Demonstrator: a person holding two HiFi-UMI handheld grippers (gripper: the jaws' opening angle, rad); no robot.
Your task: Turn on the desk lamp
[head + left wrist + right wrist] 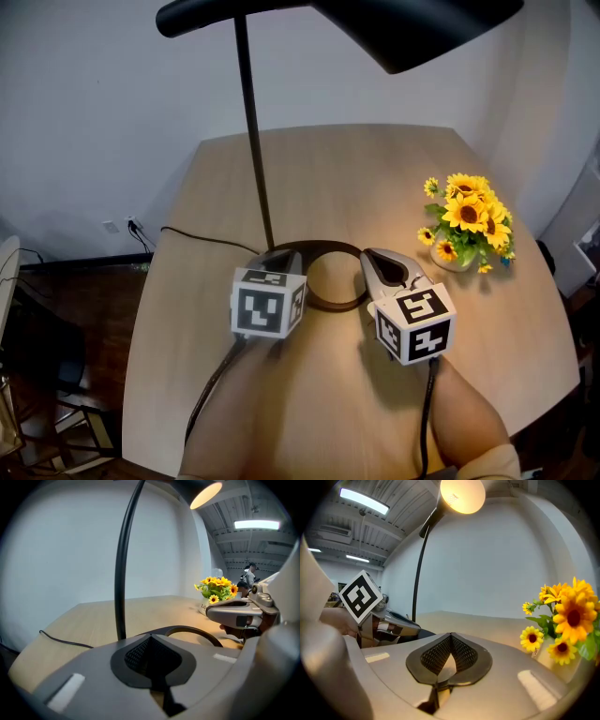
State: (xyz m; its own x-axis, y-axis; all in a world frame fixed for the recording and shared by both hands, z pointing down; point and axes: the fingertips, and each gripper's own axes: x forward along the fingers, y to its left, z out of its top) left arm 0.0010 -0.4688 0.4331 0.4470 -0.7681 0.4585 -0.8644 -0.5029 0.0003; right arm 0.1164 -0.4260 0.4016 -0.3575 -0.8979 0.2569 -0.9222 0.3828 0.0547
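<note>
desk lamp (255, 131) at the middle of the head view, on a pale wooden table (328, 169): thin black pole up from a flat black ring base (337, 304) to a dark shade cut by the top edge. switched on, with the bulb (461, 494) glowing at top centre of the right gripper view and a warm patch of light on the wood around the ring. black cord (202, 239) trailing from the pole's foot toward the left edge of the table.

left gripper (278, 255) just below centre, clenched tight with nothing between the jaws, tips meeting right at the foot of the pole over the left side of the ring. cannot tell whether touching it. marker cube directly below the tips, toward the bottom of the frame.

right gripper (367, 255) just right of centre, also closed and empty, tips together at the right side of the ring, apart from the left gripper with the ring's opening between them. bare forearm (469, 412) behind it at lower right.

sunflowers (469, 220) in a small white vase (452, 261) at the right of the frame, near the right gripper but clear of it, filling the right edge of the right gripper view. plain pale wall (94, 112) behind the table. at far right of the left gripper view, a person (250, 573) small in the background under a long ceiling light (257, 524).
</note>
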